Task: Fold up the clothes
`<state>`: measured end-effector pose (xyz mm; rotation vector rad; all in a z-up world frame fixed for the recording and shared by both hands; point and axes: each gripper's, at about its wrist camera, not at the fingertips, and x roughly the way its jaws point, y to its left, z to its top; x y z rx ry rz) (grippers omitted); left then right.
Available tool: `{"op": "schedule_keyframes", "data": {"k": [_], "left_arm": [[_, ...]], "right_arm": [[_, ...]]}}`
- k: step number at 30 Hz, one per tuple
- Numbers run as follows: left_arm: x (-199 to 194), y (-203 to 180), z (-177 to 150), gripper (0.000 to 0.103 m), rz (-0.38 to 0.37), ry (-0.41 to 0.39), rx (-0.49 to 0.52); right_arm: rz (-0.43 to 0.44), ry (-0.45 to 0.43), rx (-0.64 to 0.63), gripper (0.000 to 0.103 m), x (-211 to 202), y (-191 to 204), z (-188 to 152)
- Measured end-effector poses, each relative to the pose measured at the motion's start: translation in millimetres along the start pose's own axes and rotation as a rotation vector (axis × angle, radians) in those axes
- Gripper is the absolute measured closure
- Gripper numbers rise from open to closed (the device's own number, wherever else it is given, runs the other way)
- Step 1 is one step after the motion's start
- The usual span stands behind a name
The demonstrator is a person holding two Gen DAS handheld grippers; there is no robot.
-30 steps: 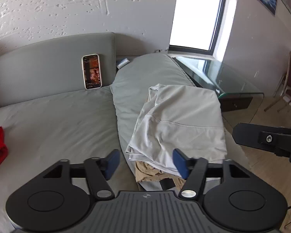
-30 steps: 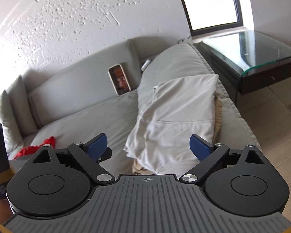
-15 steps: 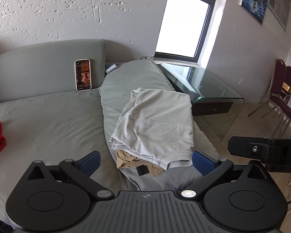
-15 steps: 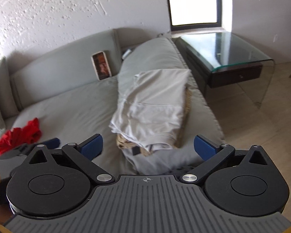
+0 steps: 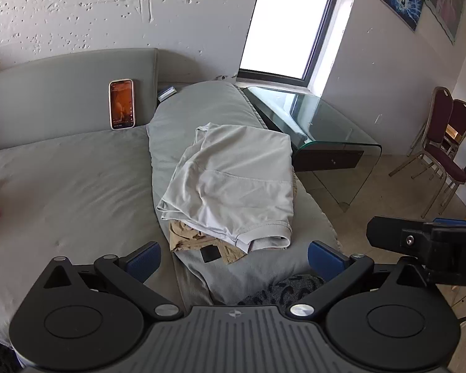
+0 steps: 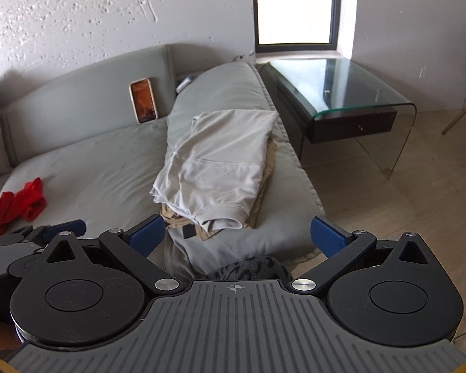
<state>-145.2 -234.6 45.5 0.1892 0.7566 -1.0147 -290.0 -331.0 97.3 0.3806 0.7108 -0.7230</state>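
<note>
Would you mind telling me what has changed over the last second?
Both grippers backed away from the folded grey shirt; the left gripper opened its jaws wide, and the right gripper stayed open. Neither holds anything. The shirt, the tan garment beneath and the phone stayed put.

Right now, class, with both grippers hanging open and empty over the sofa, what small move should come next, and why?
Probably swing the left gripper toward the red garment. It lies crumpled and unfolded on the sofa seat, while the light grey shirt already sits folded on the tan garment on the cushion. The right gripper is open too.
</note>
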Motion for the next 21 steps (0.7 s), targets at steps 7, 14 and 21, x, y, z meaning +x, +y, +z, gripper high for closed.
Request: {"op": "schedule_keyframes", "data": {"k": [7, 14, 21], "left_arm": [[8, 1, -1, 0.001, 0.007, 0.021, -0.006], [12, 2, -1, 0.001, -0.005, 0.026, -0.009], [10, 4, -3, 0.001, 0.001, 0.001, -0.018]], "right_arm": [[-0.006, 0.007, 0.012, 0.0, 8, -1, -4], [-0.007, 0.018, 0.014, 0.0, 13, -1, -4], [-0.009, 0.013, 0.014, 0.0, 13, 1, -4]]}}
